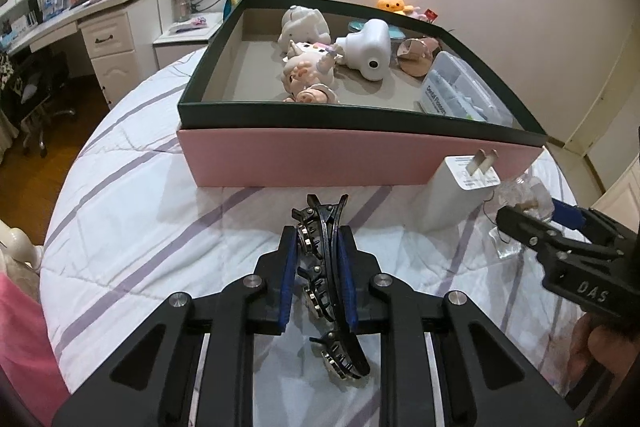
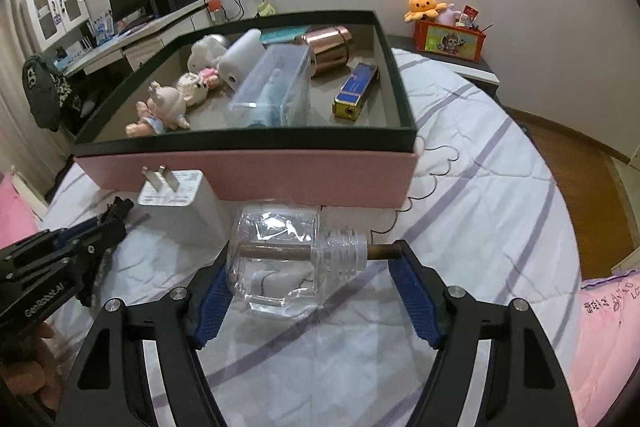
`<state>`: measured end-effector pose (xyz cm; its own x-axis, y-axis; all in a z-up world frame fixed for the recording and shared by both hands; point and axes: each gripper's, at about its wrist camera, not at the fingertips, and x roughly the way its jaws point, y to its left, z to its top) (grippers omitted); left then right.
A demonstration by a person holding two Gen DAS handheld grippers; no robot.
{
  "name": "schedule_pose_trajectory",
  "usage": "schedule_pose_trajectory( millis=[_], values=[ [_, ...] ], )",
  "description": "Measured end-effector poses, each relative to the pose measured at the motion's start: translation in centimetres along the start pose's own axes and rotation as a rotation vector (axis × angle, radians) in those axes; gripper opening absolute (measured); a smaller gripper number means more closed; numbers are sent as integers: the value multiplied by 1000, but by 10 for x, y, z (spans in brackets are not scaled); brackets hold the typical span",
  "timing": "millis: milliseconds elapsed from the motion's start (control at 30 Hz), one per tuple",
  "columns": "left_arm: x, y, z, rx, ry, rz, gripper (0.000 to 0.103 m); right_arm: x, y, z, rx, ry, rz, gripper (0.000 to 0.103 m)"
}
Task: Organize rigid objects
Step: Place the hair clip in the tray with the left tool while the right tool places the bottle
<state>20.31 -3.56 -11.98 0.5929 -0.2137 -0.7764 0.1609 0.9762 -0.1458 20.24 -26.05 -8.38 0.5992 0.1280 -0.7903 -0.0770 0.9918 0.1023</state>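
Note:
A black studded hair clip [image 1: 320, 267] stands on edge between the blue pads of my left gripper [image 1: 318, 233], which is shut on it just above the striped quilt. My right gripper [image 2: 316, 253] spans a clear glass bottle [image 2: 280, 259] lying on its side. One pad meets the bottle's base and the other fingertip meets the end of the brown stick [image 2: 380, 251] poking from its neck. A white charger plug [image 1: 452, 195] [image 2: 180, 203] stands between the two grippers, against the pink box [image 1: 360, 163] [image 2: 280, 175]. The right gripper [image 1: 524, 211] shows in the left wrist view.
The dark-rimmed box holds pig figurines [image 1: 308, 75], a white gadget [image 1: 368, 47], a clear flosser case [image 2: 272, 87], a copper cup [image 2: 330, 47] and a blue-gold carton [image 2: 356, 91]. A desk [image 1: 104, 39] stands to the left. A nightstand with an orange plush [image 2: 424, 5] is at the right.

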Motion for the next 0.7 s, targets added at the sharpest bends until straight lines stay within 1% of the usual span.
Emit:
schedule_pose_trajectory(
  millis=[200,400,567,700],
  values=[
    [-19,4,8,-9,-39,0,20,-22,4,4,-10,-39,18,75],
    [-51,4,28,-3,-110,-11,20,-51,11,18,-21,-107,57,75],
    [-71,6,57,8,-189,-6,20,-66,15,49,-48,-173,67,75],
    [-75,8,90,10,-242,-10,20,-65,18,81,-68,-215,75,75]
  ],
)
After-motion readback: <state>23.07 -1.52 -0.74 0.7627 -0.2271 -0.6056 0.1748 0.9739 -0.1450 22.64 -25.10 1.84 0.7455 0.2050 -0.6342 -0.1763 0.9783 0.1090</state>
